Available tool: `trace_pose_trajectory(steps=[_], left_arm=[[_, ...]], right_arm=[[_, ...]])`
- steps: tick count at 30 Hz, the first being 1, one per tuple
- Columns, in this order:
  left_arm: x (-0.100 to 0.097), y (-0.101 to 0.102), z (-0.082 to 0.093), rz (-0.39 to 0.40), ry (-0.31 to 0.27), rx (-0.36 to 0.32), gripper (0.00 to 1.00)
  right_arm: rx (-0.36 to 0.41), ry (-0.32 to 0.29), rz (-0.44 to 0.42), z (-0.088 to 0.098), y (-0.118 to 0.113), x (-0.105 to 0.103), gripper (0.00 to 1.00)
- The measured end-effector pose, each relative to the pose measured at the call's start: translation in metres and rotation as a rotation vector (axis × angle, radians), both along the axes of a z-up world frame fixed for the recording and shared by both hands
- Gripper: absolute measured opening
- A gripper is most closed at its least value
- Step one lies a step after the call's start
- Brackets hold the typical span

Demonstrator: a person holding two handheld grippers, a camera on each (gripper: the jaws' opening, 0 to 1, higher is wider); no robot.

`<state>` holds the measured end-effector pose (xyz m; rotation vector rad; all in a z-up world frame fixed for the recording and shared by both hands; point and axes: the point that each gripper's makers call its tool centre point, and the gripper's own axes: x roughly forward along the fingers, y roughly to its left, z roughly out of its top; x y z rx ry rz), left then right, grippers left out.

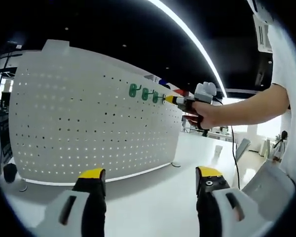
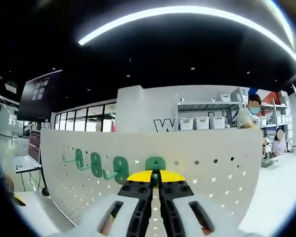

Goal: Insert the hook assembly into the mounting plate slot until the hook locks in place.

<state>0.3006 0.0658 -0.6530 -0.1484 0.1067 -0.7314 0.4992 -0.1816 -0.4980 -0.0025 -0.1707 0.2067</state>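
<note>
Right tool point(image 2: 156, 178) pressed together at pegboard point(image 2: 212, 163); left tool point(image 1: 150, 180) spread, well back.

Matt white pegboard point(image 1: 89, 123) (green plastic hooks point(image 2: 120, 167)).

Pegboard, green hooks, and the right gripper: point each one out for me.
pegboard point(image 1: 89, 128), left gripper view, bare perforated face
green hooks point(image 2: 120, 165), right gripper view, backplate of the third hook from the left
right gripper point(image 1: 168, 99), left gripper view, yellow tips at the hook row

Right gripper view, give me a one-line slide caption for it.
Right gripper, jaws closed, pressed up to a green hook on the white pegboard, three more green hooks alongside.
</note>
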Motion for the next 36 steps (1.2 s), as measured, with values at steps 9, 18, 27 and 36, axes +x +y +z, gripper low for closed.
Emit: trace_pose_trajectory(steps=[9, 18, 27, 36], left_arm=[[0.000, 0.002, -0.002, 0.007, 0.007, 0.002, 0.74], [0.000, 0.002, -0.004, 0.005, 0.014, 0.000, 0.74], [-0.001, 0.001, -0.006, -0.002, 0.022, 0.004, 0.74], [-0.002, -0.001, -0.009, -0.008, 0.026, 0.014, 0.76]], right_arm=[[-0.031, 0.014, -0.070, -0.002, 0.000, 0.001, 0.02], [-0.018, 0.021, -0.044, -0.003, -0.001, 0.001, 0.03], [-0.033, 0.054, 0.003, -0.011, 0.005, -0.002, 0.18], [-0.039, 0.077, 0.043, -0.019, 0.012, -0.008, 0.44]])
